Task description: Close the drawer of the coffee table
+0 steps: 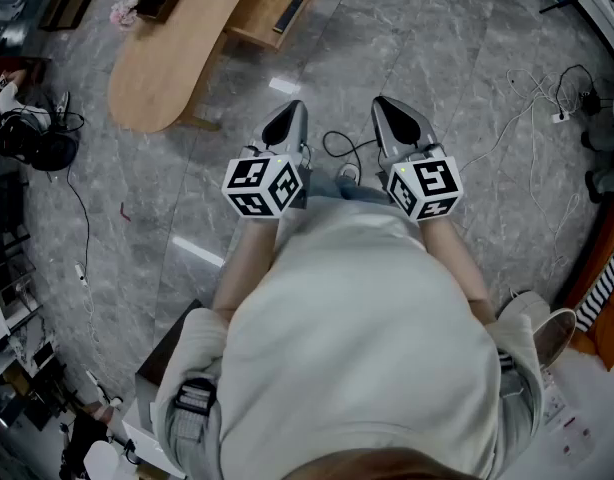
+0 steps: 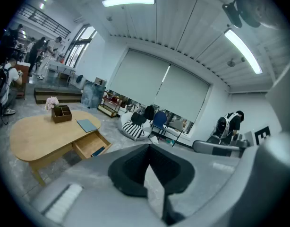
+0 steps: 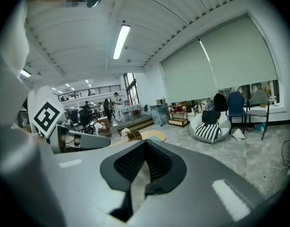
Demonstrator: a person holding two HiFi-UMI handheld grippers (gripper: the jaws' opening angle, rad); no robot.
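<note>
Far from closed left tongs [image 1: 292, 110], right tongs [image 1: 385, 106], coffee table [image 1: 167, 58], drawer [image 1: 259, 8] open

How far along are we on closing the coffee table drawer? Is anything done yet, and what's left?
Done: nothing yet. The drawer stands pulled out of the coffee table.
In hand: nothing. The left gripper and the right gripper are both shut and empty, held over the floor well short of the table.
Left: approach the table, set a gripper against the drawer front and push it in.
</note>
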